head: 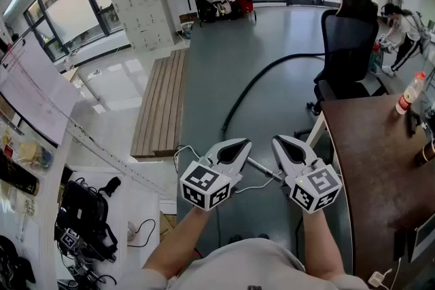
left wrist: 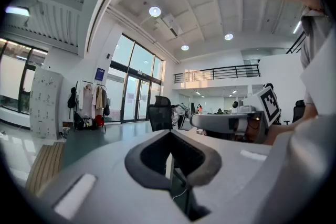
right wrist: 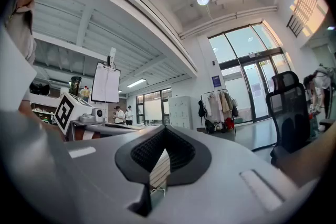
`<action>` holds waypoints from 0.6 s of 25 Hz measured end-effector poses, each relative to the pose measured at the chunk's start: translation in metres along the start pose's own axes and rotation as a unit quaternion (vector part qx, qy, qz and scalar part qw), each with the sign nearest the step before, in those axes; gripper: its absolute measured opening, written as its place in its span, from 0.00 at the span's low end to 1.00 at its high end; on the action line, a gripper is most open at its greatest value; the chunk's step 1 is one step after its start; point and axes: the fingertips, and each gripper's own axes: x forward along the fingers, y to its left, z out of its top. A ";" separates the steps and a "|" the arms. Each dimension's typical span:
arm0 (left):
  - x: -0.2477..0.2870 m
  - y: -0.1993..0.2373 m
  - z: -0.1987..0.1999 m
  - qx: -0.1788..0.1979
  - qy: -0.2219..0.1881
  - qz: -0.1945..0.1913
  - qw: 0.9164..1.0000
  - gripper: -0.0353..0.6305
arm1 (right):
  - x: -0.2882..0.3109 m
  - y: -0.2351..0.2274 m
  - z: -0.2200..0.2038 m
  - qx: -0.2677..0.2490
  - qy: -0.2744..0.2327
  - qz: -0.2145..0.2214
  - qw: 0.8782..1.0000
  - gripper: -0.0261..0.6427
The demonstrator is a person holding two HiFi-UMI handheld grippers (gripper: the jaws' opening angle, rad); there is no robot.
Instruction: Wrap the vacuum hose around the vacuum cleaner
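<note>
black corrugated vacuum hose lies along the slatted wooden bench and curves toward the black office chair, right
Not quite. The black corrugated vacuum hose lies on the grey floor, not on the slatted wooden bench, which stands apart to its left. The head view shows this. The hose does curve toward the black office chair.

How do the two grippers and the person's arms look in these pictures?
Both the left gripper and the right gripper have pale grey shells with black ribbed pads lining the jaws. Each carries a cube of black-and-white square markers. The person wears a light top; the forearms are uncovered.
</note>
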 end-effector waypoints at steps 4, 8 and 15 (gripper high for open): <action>0.001 -0.001 0.001 0.001 -0.001 -0.002 1.000 0.05 | -0.001 0.001 -0.002 0.004 0.006 0.003 1.000 0.07; 0.001 -0.004 0.004 0.001 -0.007 0.000 1.000 0.05 | -0.004 0.004 -0.001 0.008 0.003 0.007 1.000 0.07; 0.002 -0.010 0.004 0.001 -0.008 0.002 1.000 0.05 | -0.011 0.002 -0.001 0.003 0.004 0.008 1.000 0.07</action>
